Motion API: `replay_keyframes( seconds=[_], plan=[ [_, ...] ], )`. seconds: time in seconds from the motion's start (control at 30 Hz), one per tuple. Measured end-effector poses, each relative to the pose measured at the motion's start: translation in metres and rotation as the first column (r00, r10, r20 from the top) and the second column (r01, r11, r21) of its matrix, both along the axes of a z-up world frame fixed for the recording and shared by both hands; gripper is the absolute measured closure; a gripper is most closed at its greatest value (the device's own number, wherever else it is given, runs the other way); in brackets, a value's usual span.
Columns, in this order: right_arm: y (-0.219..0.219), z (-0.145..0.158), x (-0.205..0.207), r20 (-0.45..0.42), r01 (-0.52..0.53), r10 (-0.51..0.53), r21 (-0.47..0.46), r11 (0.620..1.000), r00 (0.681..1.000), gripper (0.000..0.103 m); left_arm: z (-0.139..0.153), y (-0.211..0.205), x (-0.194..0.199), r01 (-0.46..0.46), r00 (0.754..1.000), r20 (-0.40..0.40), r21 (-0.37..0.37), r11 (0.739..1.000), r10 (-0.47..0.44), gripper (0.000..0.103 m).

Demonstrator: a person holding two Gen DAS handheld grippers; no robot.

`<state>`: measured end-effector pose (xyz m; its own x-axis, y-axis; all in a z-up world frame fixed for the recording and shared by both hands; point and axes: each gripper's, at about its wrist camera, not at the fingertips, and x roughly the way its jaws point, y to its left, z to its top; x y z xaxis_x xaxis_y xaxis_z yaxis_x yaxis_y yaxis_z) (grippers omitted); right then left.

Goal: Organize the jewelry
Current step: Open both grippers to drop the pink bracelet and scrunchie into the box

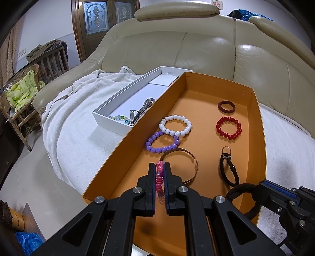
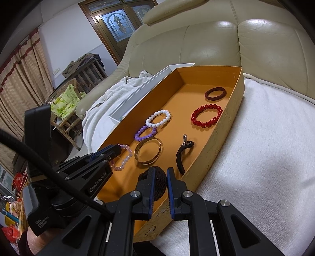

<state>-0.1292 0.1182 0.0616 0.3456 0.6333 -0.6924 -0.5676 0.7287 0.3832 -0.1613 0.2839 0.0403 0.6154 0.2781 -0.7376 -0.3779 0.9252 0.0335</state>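
Left hand-held gripper (image 1: 161,167) clamped edge-on around a pink beaded elastic bracelet (image 1: 159,178), low over the near end of the shallow orange cardboard tray (image 1: 256,126). Right hand-held gripper (image 2: 161,175) narrow, apparently pinching a black woven mesh band (image 2: 160,182) at the tray's near wall. Risks: elastic bracelet rolling or springing out on release, landing across the gold open cuff bangle (image 1: 189,159); mesh band catching the wall and shifting the tray on the soft white blanket (image 2: 265,147).

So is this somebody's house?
Probably yes, a living room: a big beige leather sofa, a wooden door with patterned glass and a wicker chair beside it.
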Motion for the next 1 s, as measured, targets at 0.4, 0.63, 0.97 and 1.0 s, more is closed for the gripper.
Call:
replay_keyframes(
  seconds=[0.4,0.63,0.97,1.0],
  plan=[
    [0.0003,-0.0012,0.0001,-0.003,0.000,0.000,-0.004,1.000,1.000,0.090,-0.0009,0.0002,0.0008,0.002,1.000,-0.007,-0.004,1.000,-0.002,0.096],
    [0.0003,-0.0022,0.0003,-0.007,-0.003,0.003,-0.005,1.000,1.000,0.090,-0.0014,0.0024,0.0011,-0.002,1.000,-0.013,-0.007,1.000,0.002,0.096],
    [-0.0023,-0.0030,0.0035,-0.039,0.006,-0.006,0.012,1.000,0.999,0.088,0.0011,0.0022,0.0015,-0.024,1.000,-0.013,0.016,1.000,0.024,0.064],
    [-0.0027,-0.0024,0.0037,-0.037,0.008,-0.008,0.012,1.000,0.999,0.088,0.0030,0.0011,0.0009,-0.024,1.000,-0.005,0.025,0.999,0.025,0.059]
  ],
)
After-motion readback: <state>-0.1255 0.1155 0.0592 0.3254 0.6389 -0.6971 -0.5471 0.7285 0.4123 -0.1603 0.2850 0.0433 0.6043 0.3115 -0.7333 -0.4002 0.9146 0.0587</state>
